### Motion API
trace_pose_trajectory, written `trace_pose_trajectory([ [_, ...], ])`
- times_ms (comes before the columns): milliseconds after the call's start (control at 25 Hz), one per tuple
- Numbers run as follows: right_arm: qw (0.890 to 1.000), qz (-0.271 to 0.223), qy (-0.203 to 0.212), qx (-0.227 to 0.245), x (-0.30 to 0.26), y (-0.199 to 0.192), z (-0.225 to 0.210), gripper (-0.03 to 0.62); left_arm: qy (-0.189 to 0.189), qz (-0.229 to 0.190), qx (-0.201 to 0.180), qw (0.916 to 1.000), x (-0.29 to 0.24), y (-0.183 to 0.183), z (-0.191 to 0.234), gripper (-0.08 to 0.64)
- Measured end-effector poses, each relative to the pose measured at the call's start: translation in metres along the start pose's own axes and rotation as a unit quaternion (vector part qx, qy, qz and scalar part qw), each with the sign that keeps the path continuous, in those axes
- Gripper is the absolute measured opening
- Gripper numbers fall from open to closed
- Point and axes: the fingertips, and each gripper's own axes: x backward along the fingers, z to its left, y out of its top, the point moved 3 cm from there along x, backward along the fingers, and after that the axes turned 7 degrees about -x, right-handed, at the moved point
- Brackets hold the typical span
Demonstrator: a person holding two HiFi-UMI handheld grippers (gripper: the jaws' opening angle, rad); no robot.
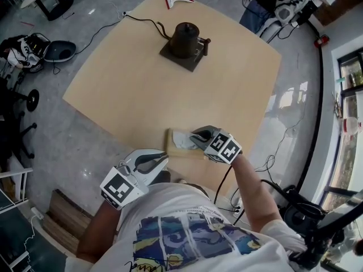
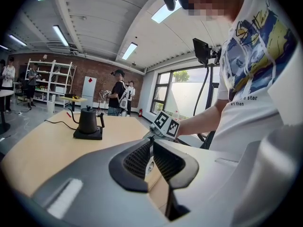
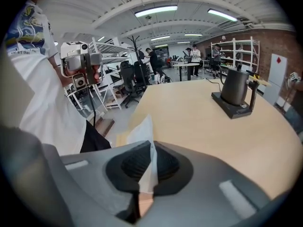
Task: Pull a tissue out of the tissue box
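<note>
A wooden tissue box lies near the table's front edge, just in front of me. A white tissue sticks up out of its top. My right gripper reaches over the box from the right and is shut on that tissue. In the right gripper view the tissue rises in a point from between the closed pads of the right gripper. My left gripper hovers left of the box, off the table edge, shut with nothing in it. Its pads meet at the tips in the left gripper view.
A black kettle on a dark base stands at the table's far side, its cable running off to the left. A red-handled tool lies at the far edge. Several people and shelves stand in the room behind.
</note>
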Motion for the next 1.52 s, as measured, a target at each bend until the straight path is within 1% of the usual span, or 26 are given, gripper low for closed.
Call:
trace_pose_trajectory([
  [80,1.0,-0.005,-0.001,0.0,0.003,0.0,0.001,0.003,0.003,-0.002,0.0,1.0,-0.001,0.003,-0.004,0.023],
  [240,1.0,-0.014,-0.011,0.01,0.008,0.002,0.007,0.003,0.007,-0.001,-0.018,0.9998,0.001,-0.004,-0.016,0.023],
  [400,0.999,-0.026,-0.014,0.018,0.015,0.005,0.015,0.003,0.016,-0.003,-0.011,0.9998,0.004,0.002,-0.031,0.023],
  [520,0.999,-0.035,-0.02,0.032,0.021,0.007,0.022,0.003,0.023,-0.006,-0.019,0.9995,0.006,0.0,-0.043,0.023],
  [720,0.997,-0.053,-0.037,0.048,0.033,0.014,0.031,0.003,0.037,-0.012,-0.019,0.9991,0.011,0.006,-0.062,0.023],
  [1000,0.992,-0.083,-0.056,0.071,0.054,0.02,0.044,0.003,0.046,-0.016,-0.021,0.9986,0.013,0.007,-0.092,0.023],
  [1120,0.99,-0.099,-0.065,0.079,0.065,0.022,0.051,0.003,0.049,-0.018,-0.03,0.9982,0.016,0.009,-0.108,0.023],
  [1240,0.987,-0.118,-0.076,0.082,0.076,0.024,0.055,0.003,0.055,-0.017,-0.043,0.9974,0.02,0.002,-0.122,0.023],
  [1520,0.98,-0.144,-0.094,0.102,0.105,0.032,0.066,0.003,0.07,-0.021,-0.038,0.9966,0.025,0.0,-0.144,0.023],
])
